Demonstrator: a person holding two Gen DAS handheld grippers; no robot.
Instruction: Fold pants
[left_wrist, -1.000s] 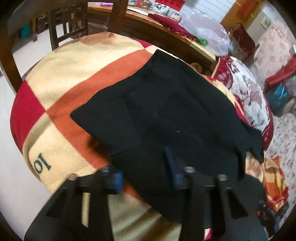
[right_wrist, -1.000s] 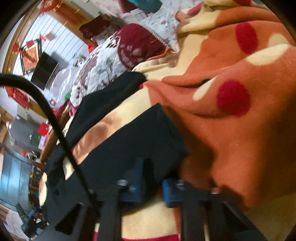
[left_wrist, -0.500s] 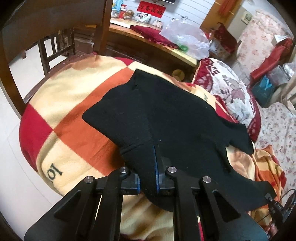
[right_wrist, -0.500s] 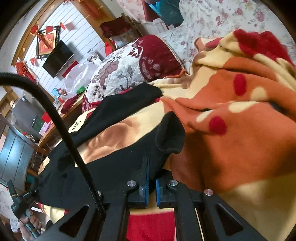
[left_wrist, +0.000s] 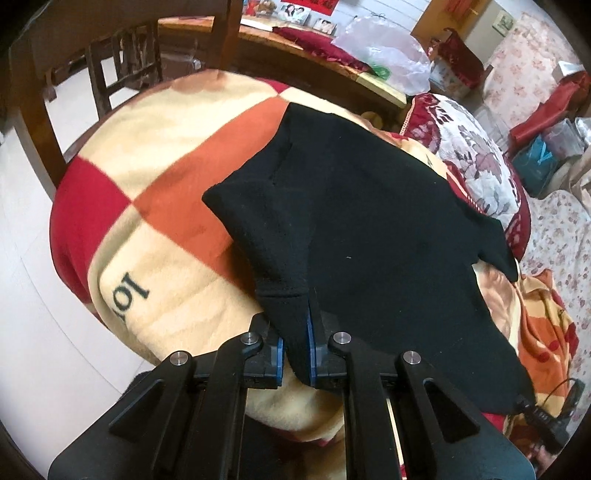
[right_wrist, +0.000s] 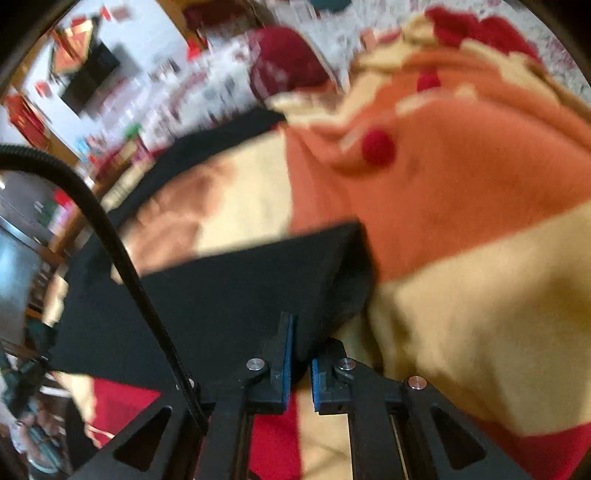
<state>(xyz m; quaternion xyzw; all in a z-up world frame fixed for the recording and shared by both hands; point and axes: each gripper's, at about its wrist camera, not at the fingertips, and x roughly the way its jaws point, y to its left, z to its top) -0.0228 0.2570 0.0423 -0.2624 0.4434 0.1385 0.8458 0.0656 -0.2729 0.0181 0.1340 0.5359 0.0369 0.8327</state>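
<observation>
In the left wrist view, a dark wooden chair (left_wrist: 122, 70) stands at the far left on a pale floor, behind a surface draped with a blanket (left_wrist: 166, 158) checked in cream, orange and red, with dark lettering near its lower left corner. On that blanket lie the black pants (left_wrist: 369, 229), spread across the middle and right of the view, one end lifted and drawn toward the camera. The left hand-held gripper (left_wrist: 296, 354) is clamped on that raised end, its blue-padded jaws pressed nearly together with the black cloth pinched between them. Further right are a clear plastic bag (left_wrist: 384, 55) on a wooden worktop (left_wrist: 380, 86) and a floral cushion (left_wrist: 476, 147) beside the pants. In the blurred right wrist view, a black cable (right_wrist: 110, 236) arcs down the left side; the pants (right_wrist: 221, 295) lie over the blanket (right_wrist: 480, 258) with a taut folded corner near the centre. The right hand-held gripper (right_wrist: 300, 380) is nearly closed, and black cloth reaches down between its jaws, pinched there, with the rumpled orange and cream blanket to the right.
</observation>
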